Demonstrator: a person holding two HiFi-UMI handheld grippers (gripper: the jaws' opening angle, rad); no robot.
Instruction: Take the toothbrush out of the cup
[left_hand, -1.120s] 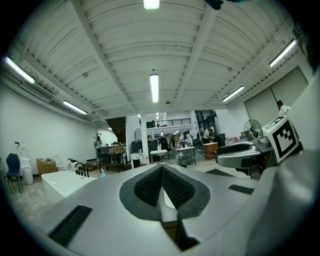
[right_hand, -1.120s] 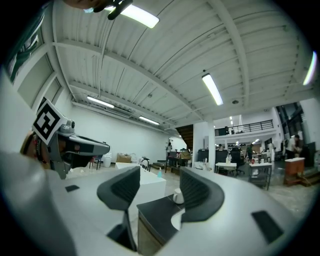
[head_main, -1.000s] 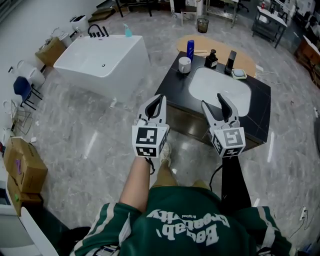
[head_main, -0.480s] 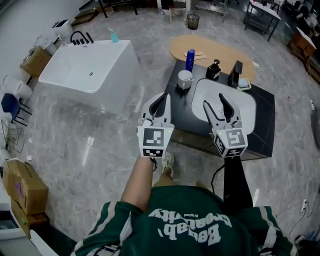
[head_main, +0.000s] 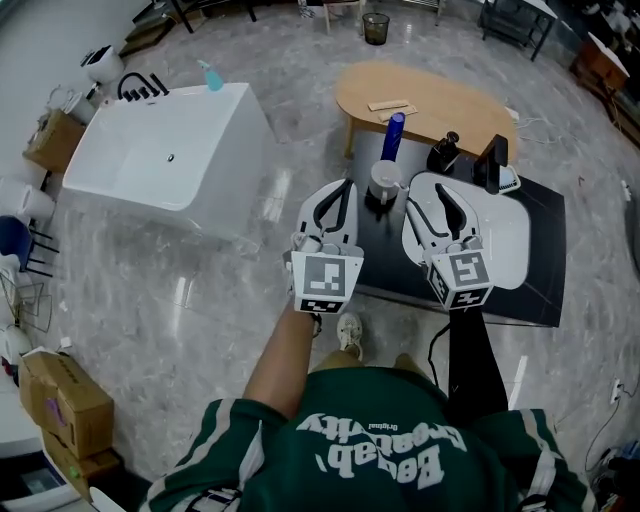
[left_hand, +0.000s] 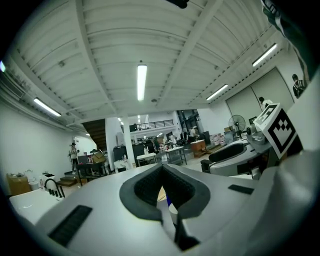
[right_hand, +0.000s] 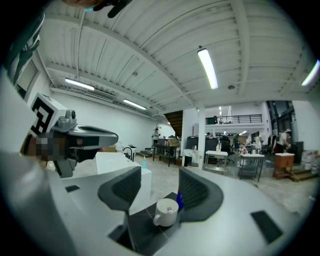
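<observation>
Where the cup (head_main: 384, 182) stood: on the dark counter (head_main: 385, 255), left of the basin (head_main: 500, 235).
Toothbrush: presumably inside it, too small to make out.
Handling: probably light, stiff and slick; pinch the handle high.
Left hand-held gripper (head_main: 338, 192): jaws together, empty.
Right hand-held gripper (head_main: 428, 203): jaws apart, empty, short of the cup.

White lettering runs across the shirt (head_main: 380, 450) at the near edge, upside down; a small word looks like "original"; the larger words cannot be read for sure; the left cube (head_main: 326, 283) and right cube (head_main: 462, 278) each carry a black-and-white square code marker, without letters or numbers.
</observation>
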